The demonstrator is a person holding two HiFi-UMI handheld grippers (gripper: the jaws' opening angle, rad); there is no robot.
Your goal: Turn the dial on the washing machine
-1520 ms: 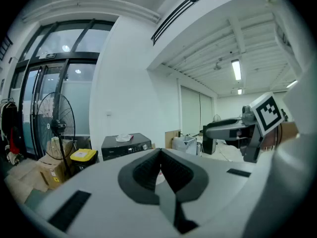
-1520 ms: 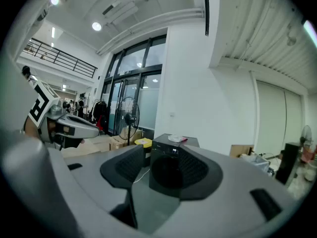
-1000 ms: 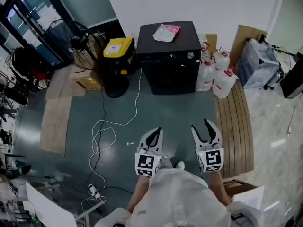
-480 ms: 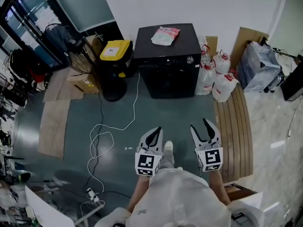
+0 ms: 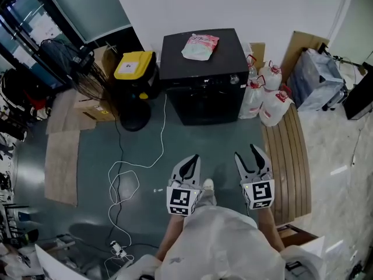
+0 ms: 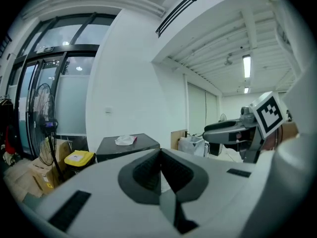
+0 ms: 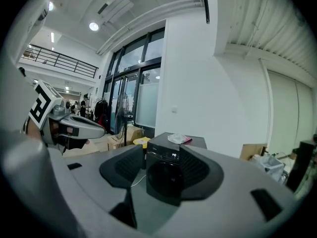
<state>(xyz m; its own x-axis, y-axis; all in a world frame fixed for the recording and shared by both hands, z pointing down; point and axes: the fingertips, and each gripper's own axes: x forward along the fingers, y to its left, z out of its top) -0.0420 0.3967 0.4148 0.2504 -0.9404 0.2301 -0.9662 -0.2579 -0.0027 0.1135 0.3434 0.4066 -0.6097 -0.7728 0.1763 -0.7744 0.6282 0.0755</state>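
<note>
1. The washing machine [image 5: 201,95], a black front-loader, stands against the white wall at the far edge of the grey-green floor [image 5: 192,139], with its door facing the person.
2. Its dial [image 5: 235,79] is a small pale knob at the right end of the control strip, just above the door.
3. A pink-and-white pouch [image 5: 200,45] lies on the machine's flat top.
4. The left hand-held gripper [image 5: 187,167] is held low in front of the person, well apart from the machine. Its own view shows the two jaws clenched together, pad against pad, gripping no object.
5. The right hand-held gripper [image 5: 254,158] sits beside the left one at about the same level and is also well short of the dial. Its jaws are released with a gap between them, and only the distant machine shows through that gap.
6. Both grippers point toward the machine.
7. Just left of the machine stands a yellow-lidded bin [image 5: 133,69] on a black base.
8. White jugs [image 5: 265,101] with red caps crowd against the machine's right side. A slatted wooden board [image 5: 288,156] lies on the floor near the right gripper.
9. A white cable [image 5: 131,162] runs from beside the machine and loops across the floor to the person's left.
</note>
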